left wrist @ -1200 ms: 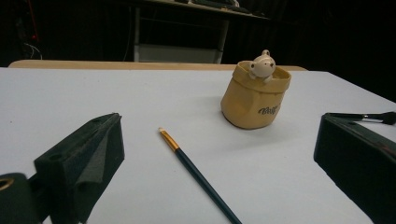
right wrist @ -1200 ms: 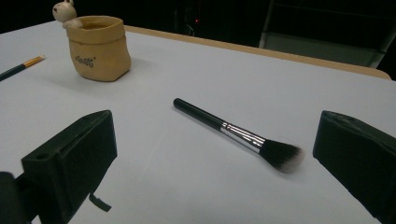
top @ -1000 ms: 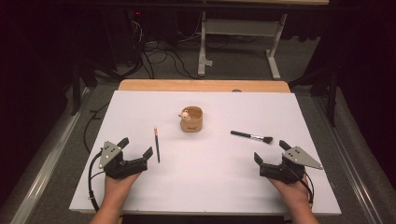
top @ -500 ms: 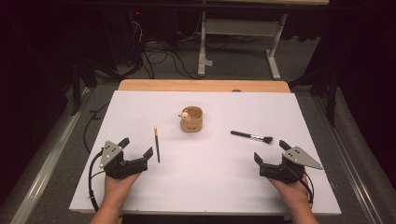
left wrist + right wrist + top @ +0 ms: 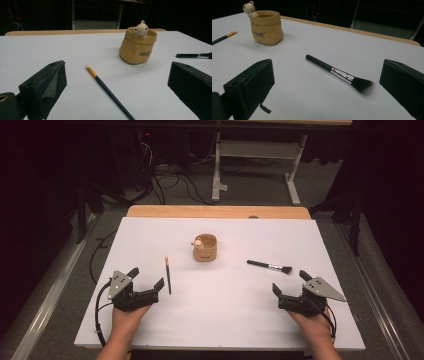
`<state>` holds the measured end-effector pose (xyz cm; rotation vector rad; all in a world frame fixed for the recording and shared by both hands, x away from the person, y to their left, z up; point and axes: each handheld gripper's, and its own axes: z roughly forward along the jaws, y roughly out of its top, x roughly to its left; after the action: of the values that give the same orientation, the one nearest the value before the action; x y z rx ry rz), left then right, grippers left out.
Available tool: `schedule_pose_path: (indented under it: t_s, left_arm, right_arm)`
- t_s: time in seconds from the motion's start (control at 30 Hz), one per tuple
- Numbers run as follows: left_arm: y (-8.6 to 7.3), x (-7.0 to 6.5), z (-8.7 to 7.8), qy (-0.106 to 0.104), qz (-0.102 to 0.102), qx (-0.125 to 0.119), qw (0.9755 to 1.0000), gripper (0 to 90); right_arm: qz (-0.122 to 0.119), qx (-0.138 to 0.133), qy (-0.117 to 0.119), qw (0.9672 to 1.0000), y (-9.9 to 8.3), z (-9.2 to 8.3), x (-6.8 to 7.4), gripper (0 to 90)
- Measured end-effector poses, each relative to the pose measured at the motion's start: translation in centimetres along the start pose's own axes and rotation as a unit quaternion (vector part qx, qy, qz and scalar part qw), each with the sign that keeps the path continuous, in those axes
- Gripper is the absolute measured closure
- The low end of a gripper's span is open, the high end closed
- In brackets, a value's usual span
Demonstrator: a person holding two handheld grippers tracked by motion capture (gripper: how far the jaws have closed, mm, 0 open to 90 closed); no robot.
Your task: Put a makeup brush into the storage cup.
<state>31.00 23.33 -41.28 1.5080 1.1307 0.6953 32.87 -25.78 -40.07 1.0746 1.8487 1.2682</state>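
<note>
Both claws rested wide open on the counter (image 5: pixel 225 320), the left claw (image 5: pixel 146 278) beside the paintbrush (image 5: pixel 168 275), the right claw (image 5: pixel 291 282) near the makeup brush (image 5: pixel 269 266).

Tan pot (image 5: pixel 206 249) (dark lettering), dark-green paintbrush (image 5: pixel 168 275) with gold ferrule, black makeup brush (image 5: pixel 269 266), white table (image 5: pixel 225 320).

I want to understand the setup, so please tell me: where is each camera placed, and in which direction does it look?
High view: above the person's side, looking forward and down on the table; both hands and grippers show.
Left gripper view: rides low on the left gripper, facing the thin paintbrush; open jaws show.
Right gripper view: on the right gripper, facing the makeup brush; open jaws show.
Both gripper views share the tan pot.
</note>
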Motion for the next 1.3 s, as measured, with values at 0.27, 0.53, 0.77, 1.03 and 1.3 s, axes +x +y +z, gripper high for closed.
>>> schedule_pose_path:
  t_s: [0.27, 0.53, 0.77, 1.03, 1.3]
  left_arm:
    - [-0.01, 0.0, 0.02, 0.0, 0.001, 0.001, 1.0, 3.0]
    - [0.03, -0.03, 0.03, 0.001, 0.007, 0.007, 1.0, 4.7]
    - [-0.02, 0.08, 0.2, 0.001, 0.009, 0.023, 0.9997, 6.1]
    - [-0.11, 0.32, 0.42, 0.003, 0.007, 0.04, 0.9992, 6.8]
    - [-0.19, 0.38, 0.56, 0.015, 0.01, 0.053, 0.9984, 6.7]
  right_arm:
    - [-0.001, 0.003, -0.002, 1.0, 0.0, -0.06, 0.02, 1.0]
    - [-0.001, 0.002, -0.002, 1.0, 0.01, -0.07, 0.05, 1.0]
    - [-0.001, 0.002, -0.002, 1.0, 0.01, -0.07, 0.04, 1.1]
    - [-0.005, 0.0, -0.002, 1.0, 0.04, -0.1, 0.01, 1.2]
    - [-0.008, -0.006, -0.003, 0.9999, 0.07, -0.2, 0.04, 2.3]
